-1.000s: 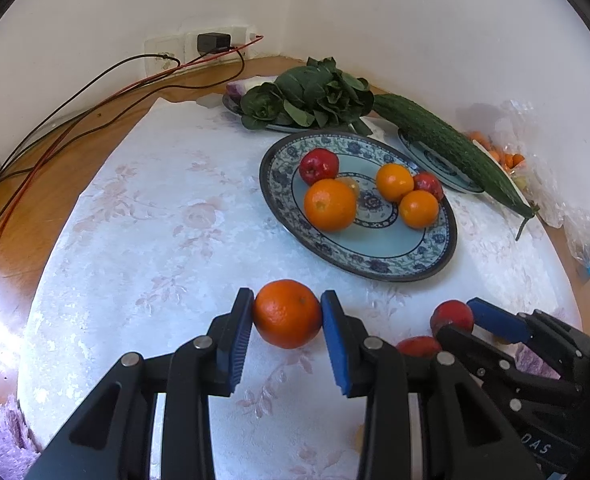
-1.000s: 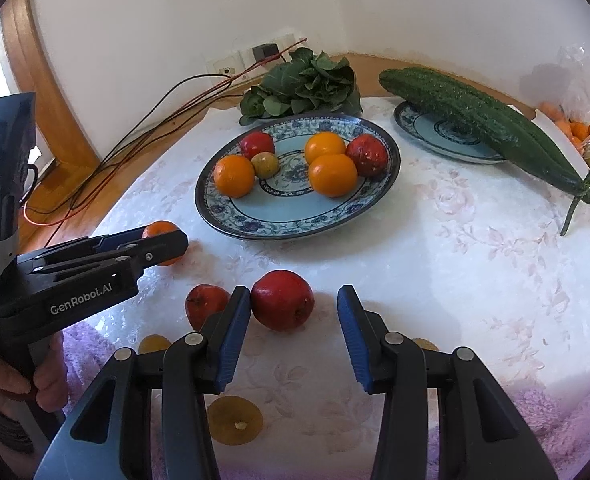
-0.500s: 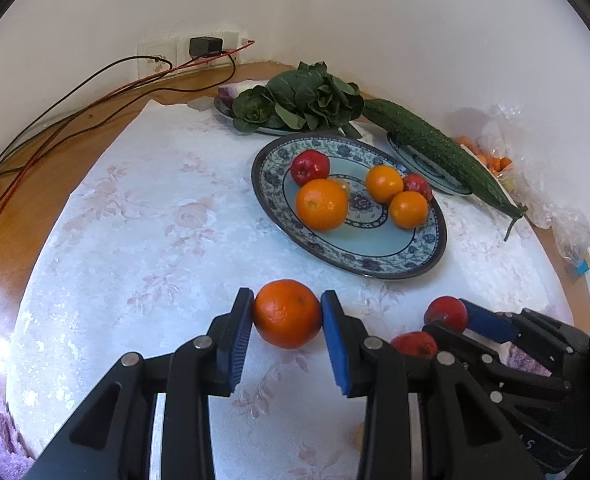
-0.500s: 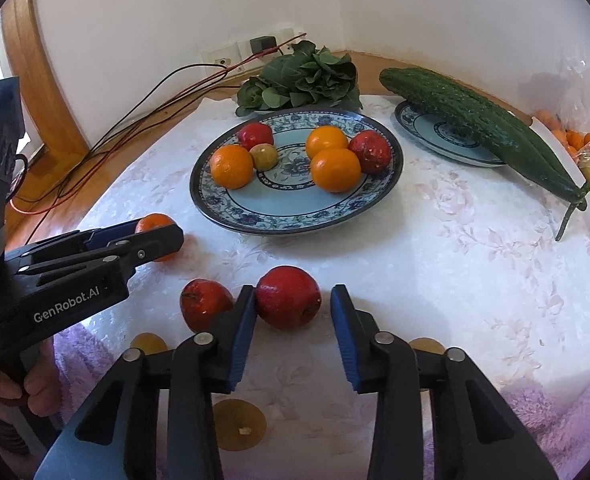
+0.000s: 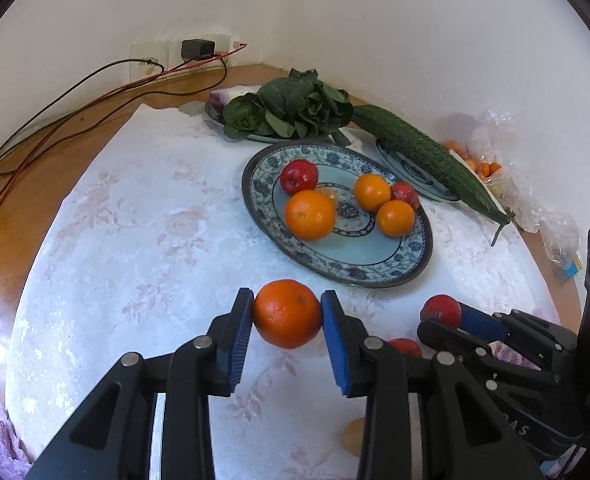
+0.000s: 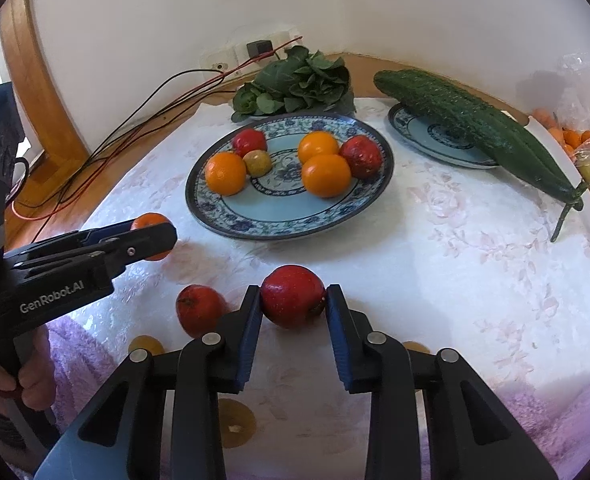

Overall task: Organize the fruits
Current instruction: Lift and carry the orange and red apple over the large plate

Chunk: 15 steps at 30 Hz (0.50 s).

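The left gripper (image 5: pixel 287 314) has its blue pads pressed against both sides of an orange (image 5: pixel 287 313); the fruit is round, bright, finely dimpled, with a small dark navel showing near the top, and it sits just short of the near rim of the big blue-patterned plate (image 5: pixel 409 268); whether it rests on the cloth or hangs a little above it I cannot tell. The right gripper (image 6: pixel 293 298) pinches a red apple (image 6: pixel 293 295) in the same way; its skin is glossy deep red with a darker patch low on one side, and it too lies near the plate's front edge, over the white floral tablecloth (image 6: pixel 435 264).

A second red apple (image 6: pixel 199 314) lies loose on the cloth just beside the right gripper's left finger; flat yellowish discs (image 6: pixel 235 424) lie nearer the table's edge.

On the plate are three oranges, one being the large orange at the left (image 5: pixel 310 214), two red apples, among them one at the back (image 5: pixel 299 176), and a small yellow-brown fruit (image 6: pixel 257 163); they cluster in two groups, touching within each.

Behind the plate lies a bunch of leafy greens (image 5: pixel 291 110); a long cucumber (image 5: pixel 427 152) rests across a smaller plate (image 6: pixel 423 136); cables (image 5: pixel 75 96) trail from a wall socket.
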{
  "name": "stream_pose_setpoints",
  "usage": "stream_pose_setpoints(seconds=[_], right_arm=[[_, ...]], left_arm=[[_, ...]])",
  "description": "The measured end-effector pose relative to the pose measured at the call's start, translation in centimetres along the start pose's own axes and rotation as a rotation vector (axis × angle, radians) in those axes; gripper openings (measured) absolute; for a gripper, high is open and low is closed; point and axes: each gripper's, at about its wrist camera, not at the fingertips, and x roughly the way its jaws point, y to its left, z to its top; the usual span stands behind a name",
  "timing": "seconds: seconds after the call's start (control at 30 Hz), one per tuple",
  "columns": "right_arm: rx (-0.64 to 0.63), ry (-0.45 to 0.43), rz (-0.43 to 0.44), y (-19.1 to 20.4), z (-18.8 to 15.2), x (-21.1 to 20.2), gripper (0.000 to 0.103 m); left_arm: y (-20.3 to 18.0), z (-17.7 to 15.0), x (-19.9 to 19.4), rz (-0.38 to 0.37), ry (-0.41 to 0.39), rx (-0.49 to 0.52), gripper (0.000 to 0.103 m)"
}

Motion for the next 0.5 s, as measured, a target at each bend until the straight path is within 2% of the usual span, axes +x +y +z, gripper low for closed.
stream_pose_setpoints(seconds=[0.5], right_arm=[[0.028,-0.037,0.043,-1.4,1.9,-0.8,0.033]], left_arm=[[-1.2,2.4,-1.6,0.005,-0.030,0.029,0.036]])
